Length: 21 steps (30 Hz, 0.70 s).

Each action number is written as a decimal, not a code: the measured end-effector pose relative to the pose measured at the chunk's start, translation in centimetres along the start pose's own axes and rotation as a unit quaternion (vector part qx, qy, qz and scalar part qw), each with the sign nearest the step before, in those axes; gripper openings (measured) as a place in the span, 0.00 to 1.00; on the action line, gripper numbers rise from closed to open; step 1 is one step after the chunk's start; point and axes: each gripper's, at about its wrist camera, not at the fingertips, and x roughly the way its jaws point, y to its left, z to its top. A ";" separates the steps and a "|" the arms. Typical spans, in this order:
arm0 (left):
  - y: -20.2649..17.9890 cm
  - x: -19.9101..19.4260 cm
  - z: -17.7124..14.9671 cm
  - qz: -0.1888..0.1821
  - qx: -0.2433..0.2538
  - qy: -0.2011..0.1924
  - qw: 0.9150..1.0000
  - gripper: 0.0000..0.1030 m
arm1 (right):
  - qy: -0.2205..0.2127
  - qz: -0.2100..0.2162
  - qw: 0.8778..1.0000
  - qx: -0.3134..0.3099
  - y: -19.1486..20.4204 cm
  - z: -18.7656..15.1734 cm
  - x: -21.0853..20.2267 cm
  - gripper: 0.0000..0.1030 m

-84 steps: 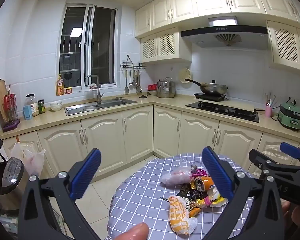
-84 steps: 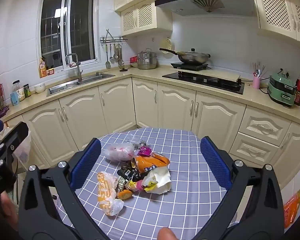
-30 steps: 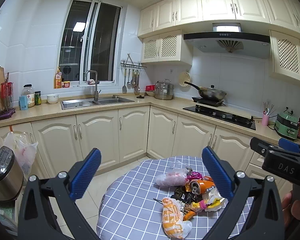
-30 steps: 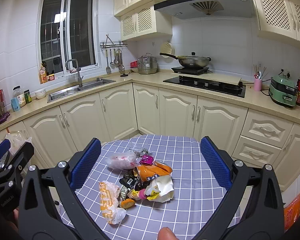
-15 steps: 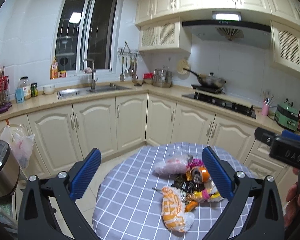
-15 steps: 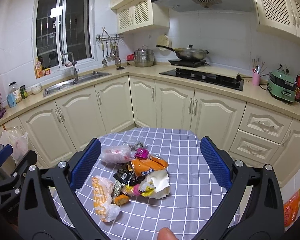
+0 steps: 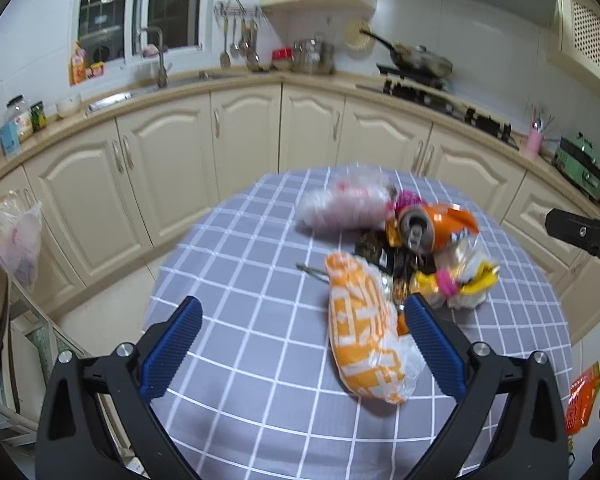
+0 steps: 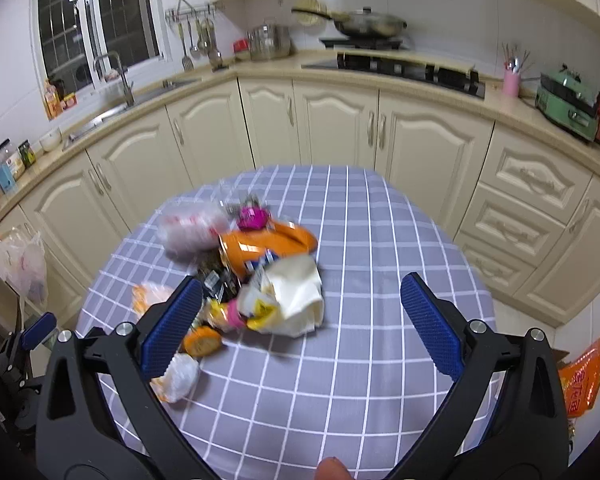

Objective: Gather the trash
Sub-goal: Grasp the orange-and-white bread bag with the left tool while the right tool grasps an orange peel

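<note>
A pile of trash lies on a round table with a grey checked cloth point(image 7: 236, 264). It holds an orange-and-white snack bag point(image 7: 360, 336), a crushed orange can point(image 7: 428, 228), a clear pink-tinted bag point(image 7: 340, 204) and yellow wrappers point(image 7: 460, 280). My left gripper point(image 7: 300, 344) is open and empty, low over the table, with the snack bag between its fingers. My right gripper point(image 8: 300, 320) is open and empty above the pile, over a white wrapper point(image 8: 296, 296) and the can point(image 8: 260, 248). The left gripper also shows at the left edge of the right wrist view point(image 8: 32, 340).
Cream kitchen cabinets point(image 7: 244, 140) curve behind the table, with a sink point(image 7: 112, 100) and a stove point(image 8: 400, 66) on the counter. A plastic bag point(image 7: 12, 236) hangs at the left. An orange packet point(image 8: 584, 372) lies on the floor at the right.
Both grippers have tilted down and moved closer to the table, so the trash pile looks larger. The left gripper now brackets the snack bag. Both stay open.
</note>
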 end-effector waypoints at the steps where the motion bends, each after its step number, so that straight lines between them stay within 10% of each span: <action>1: -0.1 0.4 -0.1 -0.003 0.001 0.005 1.000 0.96 | 0.007 0.000 1.000 0.002 -0.1 -0.3 0.4 0.94; 10: -1.9 6.0 -1.0 -0.049 0.007 0.078 0.996 0.94 | 0.049 0.011 0.999 0.016 -0.7 -2.3 2.5 0.94; 13: -1.7 7.2 -1.8 -0.088 0.003 0.106 0.990 0.45 | 0.064 0.035 0.997 0.024 -0.5 -2.8 3.1 0.94; 21: 0.7 6.1 -3.0 -0.077 -0.001 0.102 0.992 0.41 | 0.119 0.134 0.984 -0.002 3.9 -5.2 6.7 0.93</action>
